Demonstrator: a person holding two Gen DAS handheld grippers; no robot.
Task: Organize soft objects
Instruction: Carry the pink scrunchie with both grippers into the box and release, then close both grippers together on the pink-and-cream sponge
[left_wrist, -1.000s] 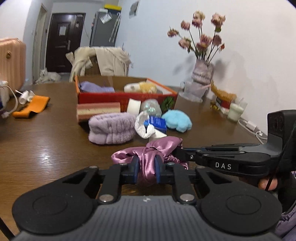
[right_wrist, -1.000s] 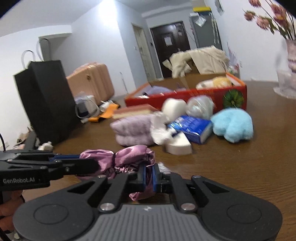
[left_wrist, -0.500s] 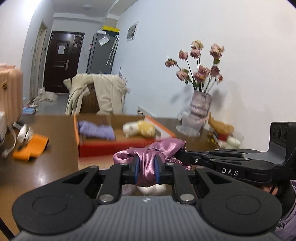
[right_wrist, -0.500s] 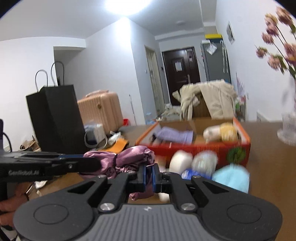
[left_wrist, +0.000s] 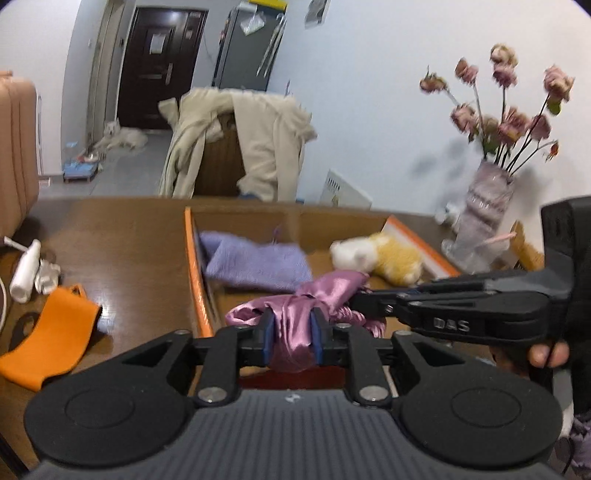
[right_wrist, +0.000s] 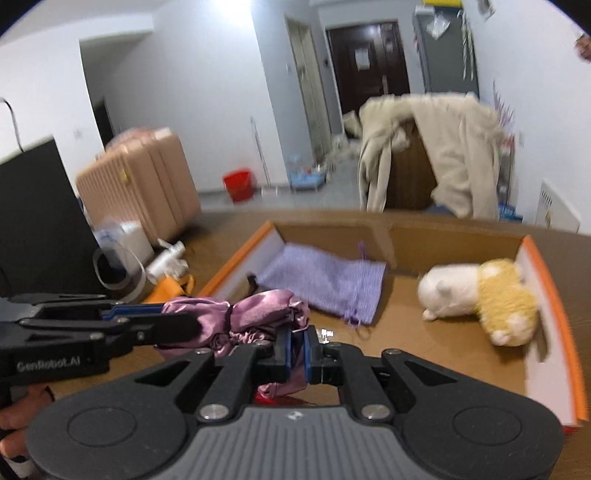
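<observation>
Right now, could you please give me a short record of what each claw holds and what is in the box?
carried item: pink satin bonnet, held above the box
left claw: opening, satin between its pads
right claw: shut on the satin
box: orange-rimmed cardboard, open top
in box: purple pouch, white and yellow plush toy

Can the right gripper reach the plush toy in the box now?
Probably not yet: the right gripper is shut on the satin cloth, shared with the opening left gripper. The path to the plush toy looks free.
</observation>
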